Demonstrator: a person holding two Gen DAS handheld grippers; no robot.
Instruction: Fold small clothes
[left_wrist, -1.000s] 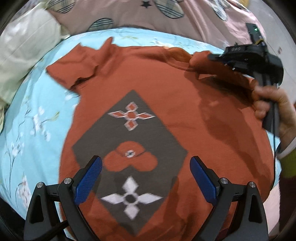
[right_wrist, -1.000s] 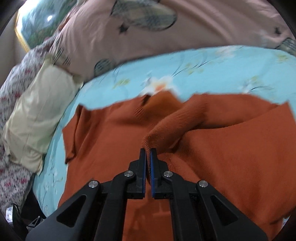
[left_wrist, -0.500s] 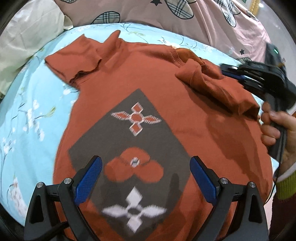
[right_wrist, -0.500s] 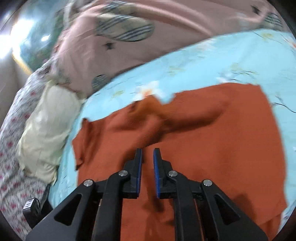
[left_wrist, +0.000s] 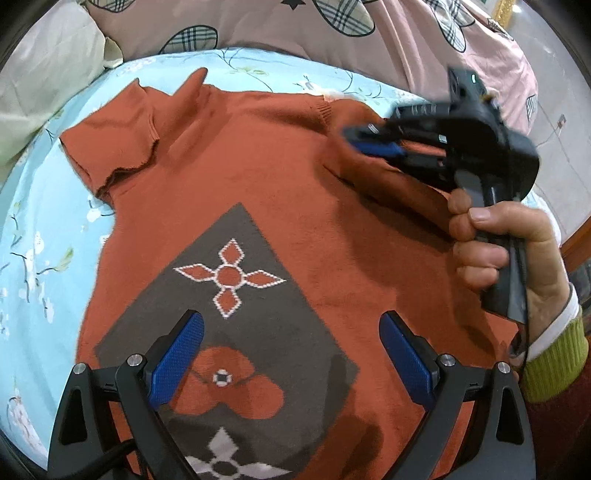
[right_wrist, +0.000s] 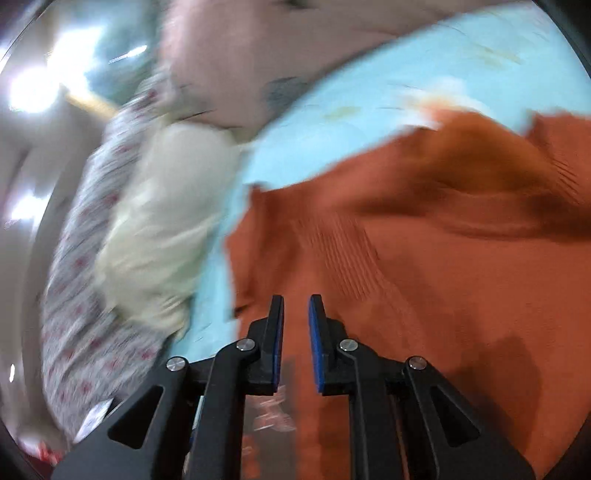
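Observation:
A rust-orange knit sweater (left_wrist: 280, 177) with a grey diamond patch lies flat, front up, on a light blue bedsheet (left_wrist: 44, 243). Its left sleeve (left_wrist: 110, 144) is folded short at the upper left. Its right sleeve (left_wrist: 384, 181) lies folded in over the chest. My left gripper (left_wrist: 291, 354) is open wide and empty, above the patch. My right gripper (right_wrist: 296, 317) has its jaws a little apart with nothing between them, above the sweater (right_wrist: 443, 288) near the folded sleeve. It also shows in the left wrist view (left_wrist: 365, 138). The right wrist view is motion-blurred.
A pink quilt (left_wrist: 332, 33) with plaid patches lies behind the sweater. A cream pillow (left_wrist: 40, 74) sits at the far left, also in the right wrist view (right_wrist: 159, 236). A floral cloth (right_wrist: 81, 295) lies beyond the pillow.
My right gripper let go of the right sleeve, which now rests over the chest, and opened slightly while swinging left. My left gripper stayed open, drifting slightly.

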